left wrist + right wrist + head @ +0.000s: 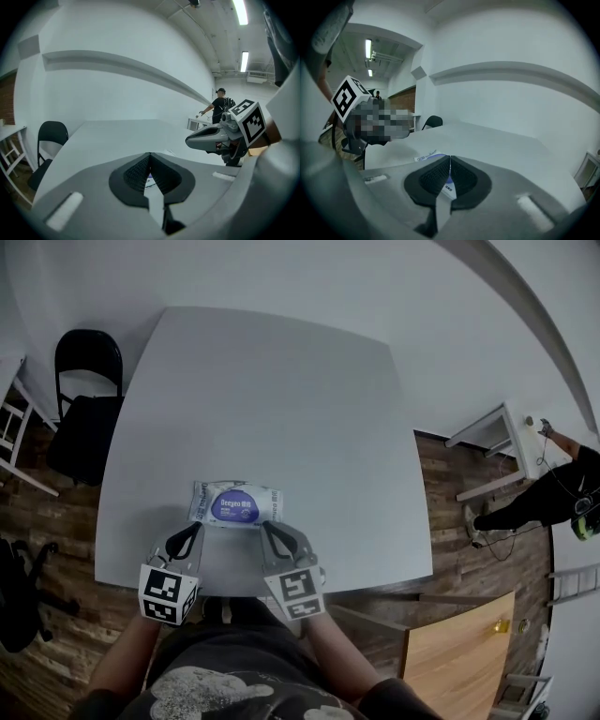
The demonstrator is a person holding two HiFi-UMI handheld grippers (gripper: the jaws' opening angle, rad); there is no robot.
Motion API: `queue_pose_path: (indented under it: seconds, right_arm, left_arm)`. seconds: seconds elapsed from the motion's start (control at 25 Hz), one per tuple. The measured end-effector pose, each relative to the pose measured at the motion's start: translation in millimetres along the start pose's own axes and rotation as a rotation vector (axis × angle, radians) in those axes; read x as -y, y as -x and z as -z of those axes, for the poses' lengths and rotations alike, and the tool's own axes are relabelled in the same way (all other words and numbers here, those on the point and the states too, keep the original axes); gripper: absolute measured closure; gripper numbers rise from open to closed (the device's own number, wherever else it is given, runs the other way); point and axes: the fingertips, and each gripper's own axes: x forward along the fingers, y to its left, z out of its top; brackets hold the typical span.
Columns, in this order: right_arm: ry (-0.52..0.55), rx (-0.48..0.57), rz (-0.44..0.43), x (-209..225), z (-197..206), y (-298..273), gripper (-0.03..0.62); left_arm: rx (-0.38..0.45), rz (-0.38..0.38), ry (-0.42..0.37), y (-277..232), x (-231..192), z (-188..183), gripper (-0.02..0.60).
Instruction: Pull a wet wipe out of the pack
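Jaws clenched empty on your left gripper [198, 527] and right gripper [266, 525]; wipe pack [235, 504] lies flat near desk [281, 381] front edge, just beyond

Open tabletop [281, 399] is stretching wide beyond and beside the wipe pack [235, 505] — the only thing sitting in the way, just ahead of the left gripper [198, 527] and right gripper [266, 525]. A black chair [86, 399] is standing off the tabletop's far left corner, well apart

You're at a big white table [281, 390] with plain white walls [281, 268] all around, a black chair [86, 399] off your left, wood-plank floor [450, 549] underneath, strip lights [244, 61] glowing overhead.
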Motion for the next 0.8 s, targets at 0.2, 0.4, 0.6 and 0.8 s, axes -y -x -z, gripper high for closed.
queue_pose_path:
  seconds: [0.2, 0.4, 0.6, 0.8]
  right_arm:
    - [0.049, -0.045, -0.068, -3.5, 6.5, -26.0, 0.528]
    - [0.133, -0.12, -0.158, -8.9, 15.8, -45.6, 0.428]
    - [0.223, -0.177, -0.226, -17.0, 26.9, -61.6, 0.352]
    - [0.311, -0.219, -0.287, -21.9, 38.5, -73.6, 0.308]
  left_arm:
    - [-0.092, -0.005, -0.003, -24.1, -3.1, 20.6, 0.563]
    - [-0.21, -0.03, -0.006, -44.2, -9.9, 42.2, 0.563]
    - [-0.269, -0.026, -0.013, -57.5, -12.3, 56.4, 0.563]
    - [-0.328, -0.037, 0.015, -67.1, -15.0, 69.4, 0.563]
